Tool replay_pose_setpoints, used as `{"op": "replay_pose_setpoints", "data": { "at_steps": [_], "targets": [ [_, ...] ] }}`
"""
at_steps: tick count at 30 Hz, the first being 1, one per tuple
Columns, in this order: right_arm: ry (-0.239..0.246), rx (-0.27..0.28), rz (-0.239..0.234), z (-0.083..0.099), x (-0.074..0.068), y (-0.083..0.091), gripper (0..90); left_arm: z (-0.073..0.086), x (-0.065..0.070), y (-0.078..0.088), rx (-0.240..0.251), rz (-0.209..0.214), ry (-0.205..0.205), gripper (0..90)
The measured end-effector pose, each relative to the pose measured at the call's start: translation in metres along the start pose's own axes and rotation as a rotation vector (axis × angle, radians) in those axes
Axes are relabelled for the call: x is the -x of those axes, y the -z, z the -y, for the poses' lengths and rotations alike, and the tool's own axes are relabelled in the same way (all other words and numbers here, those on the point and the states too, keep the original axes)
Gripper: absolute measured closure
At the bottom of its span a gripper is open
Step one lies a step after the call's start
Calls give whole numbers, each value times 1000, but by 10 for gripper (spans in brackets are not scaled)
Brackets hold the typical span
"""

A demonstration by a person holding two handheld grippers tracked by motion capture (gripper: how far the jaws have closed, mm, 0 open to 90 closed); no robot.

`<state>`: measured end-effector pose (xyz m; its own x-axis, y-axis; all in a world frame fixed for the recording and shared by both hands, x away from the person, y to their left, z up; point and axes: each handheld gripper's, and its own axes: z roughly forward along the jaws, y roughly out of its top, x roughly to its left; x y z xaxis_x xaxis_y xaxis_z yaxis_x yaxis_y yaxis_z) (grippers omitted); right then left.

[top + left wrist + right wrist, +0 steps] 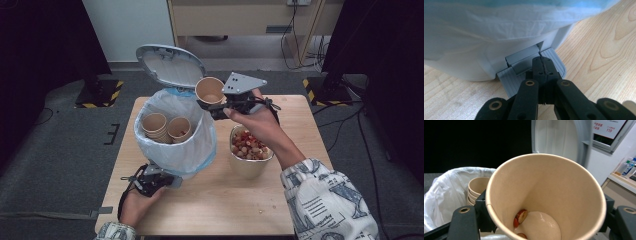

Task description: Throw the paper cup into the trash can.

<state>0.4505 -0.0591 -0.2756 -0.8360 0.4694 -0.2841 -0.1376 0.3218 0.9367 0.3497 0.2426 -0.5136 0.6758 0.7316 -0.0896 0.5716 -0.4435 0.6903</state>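
Tan paper cup, grasped by the right gripper, hangs tilted just beside the white-lined pedal bin's far rim; the clenched left gripper presses the bin's grey pedal.

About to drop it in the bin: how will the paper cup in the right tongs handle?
The paper cup looks thin-walled, so a harder squeeze from the right tongs would probably dent it. Nearly empty, with a few red scraps, it is likely very light. Tipped further, those scraps should slide out.

Desk: lined bin at 9 o'clock, stacked cups inside, lid raised at 12; filled bowl at 3; held cup above the bin's 2 o'clock rim.
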Motion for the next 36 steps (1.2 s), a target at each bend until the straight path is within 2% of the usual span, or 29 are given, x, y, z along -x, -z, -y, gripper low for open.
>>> {"op": "replay_pose_setpoints", "data": {
  "at_steps": [13, 22, 36],
  "targets": [
    [-5, -5, -30, -4, -7, -18, 273, 0, 0, 0, 1, 2, 0, 900],
    [-26, -10, -55, -6, -12, -32, 272, 0, 0, 0, 1, 2, 0, 900],
    [-41, -46, -124, -6, -26, -56, 265, 0, 0, 0, 3, 3, 1, 900]
  ]
}}
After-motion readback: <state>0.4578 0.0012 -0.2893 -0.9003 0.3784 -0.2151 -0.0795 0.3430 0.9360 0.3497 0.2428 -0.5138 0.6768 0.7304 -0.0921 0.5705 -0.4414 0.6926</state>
